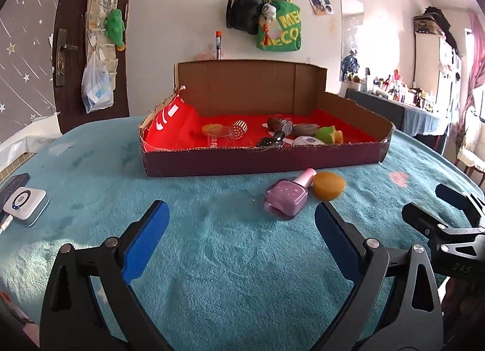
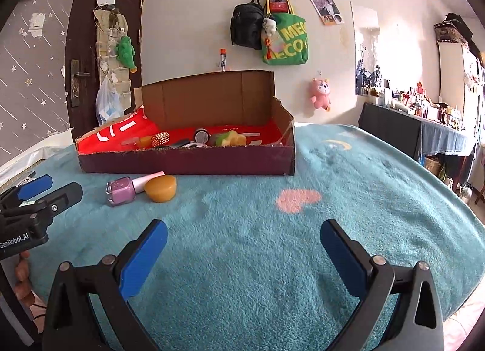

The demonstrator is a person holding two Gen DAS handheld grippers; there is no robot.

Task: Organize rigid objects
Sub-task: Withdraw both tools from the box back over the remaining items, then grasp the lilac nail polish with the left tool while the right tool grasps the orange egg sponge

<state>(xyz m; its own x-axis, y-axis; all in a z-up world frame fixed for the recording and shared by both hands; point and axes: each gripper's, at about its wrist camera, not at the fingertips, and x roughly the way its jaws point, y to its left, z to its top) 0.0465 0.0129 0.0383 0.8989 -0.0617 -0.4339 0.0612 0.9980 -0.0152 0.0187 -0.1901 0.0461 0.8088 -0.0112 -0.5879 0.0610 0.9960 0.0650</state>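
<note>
A purple nail-polish bottle (image 1: 286,198) with a pink cap lies on its side on the teal blanket, touching an orange rounded block (image 1: 329,185). Both rest just in front of a low cardboard box (image 1: 263,160) lined in red, which holds several small items. My left gripper (image 1: 241,217) hovers open, its right finger close to the bottle. In the right wrist view the bottle (image 2: 122,191) and block (image 2: 160,189) lie far left of my open right gripper (image 2: 244,237), in front of the box (image 2: 188,163). The left gripper (image 2: 50,189) shows there too.
A white square device (image 1: 25,204) lies at the blanket's left edge. Beyond the blanket's right side stands a dark table crowded with bottles (image 2: 424,111). Bags (image 1: 263,24) hang on the wall behind the box. A pink heart patch (image 2: 298,199) marks the blanket.
</note>
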